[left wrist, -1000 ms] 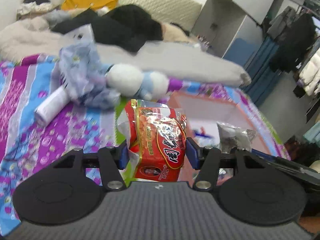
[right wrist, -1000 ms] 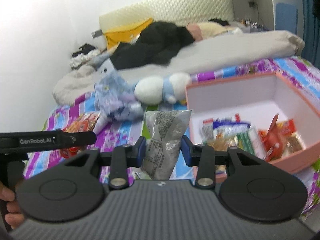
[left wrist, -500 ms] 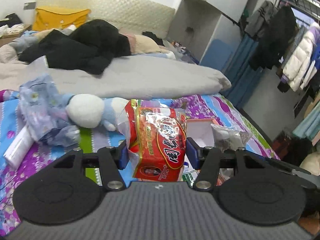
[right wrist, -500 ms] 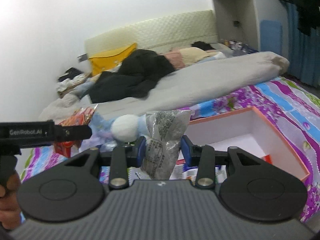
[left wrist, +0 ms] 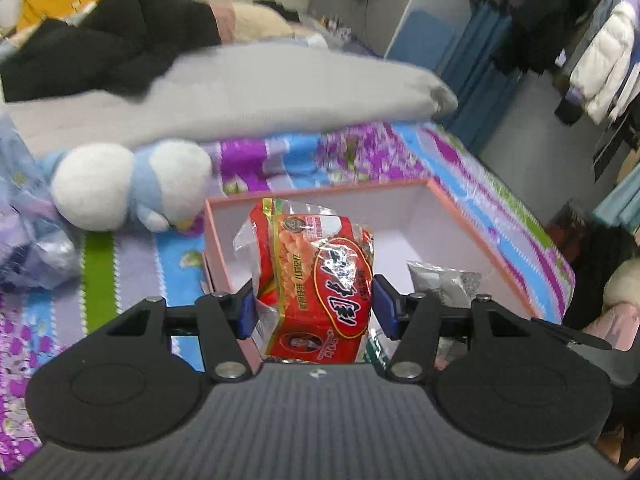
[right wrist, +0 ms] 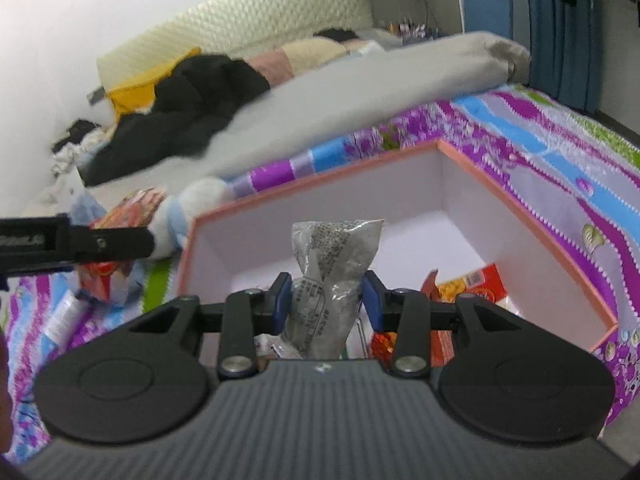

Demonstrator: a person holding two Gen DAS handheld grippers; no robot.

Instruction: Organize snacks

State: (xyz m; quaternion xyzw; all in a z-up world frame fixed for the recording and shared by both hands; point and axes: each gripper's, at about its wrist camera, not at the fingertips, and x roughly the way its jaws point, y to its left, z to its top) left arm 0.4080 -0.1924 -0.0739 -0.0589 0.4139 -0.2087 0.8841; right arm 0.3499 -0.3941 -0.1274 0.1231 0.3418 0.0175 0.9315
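My left gripper (left wrist: 313,306) is shut on a red snack packet (left wrist: 316,280) with orange and white print, held above the pink box (left wrist: 320,194) with white inside walls. My right gripper (right wrist: 325,300) is shut on a grey-silver snack pouch (right wrist: 330,276) and hangs over the same pink box (right wrist: 528,216). That pouch (left wrist: 444,284) also shows at the right in the left wrist view. Red and orange snack packets (right wrist: 468,284) lie inside the box at its right side. The left gripper's arm (right wrist: 76,244) and its red packet (right wrist: 120,216) appear at the left of the right wrist view.
The box sits on a bed with a purple, blue and green striped cover (left wrist: 100,272). A white and blue plush toy (left wrist: 128,184) lies left of the box. A grey duvet (left wrist: 260,84) and dark clothes (left wrist: 108,44) lie behind. Hanging coats (left wrist: 600,48) stand at the right.
Both grippers have swung right and lower, carrying their packets from beside the box to above its open inside. The plush toy has shifted left in both views.
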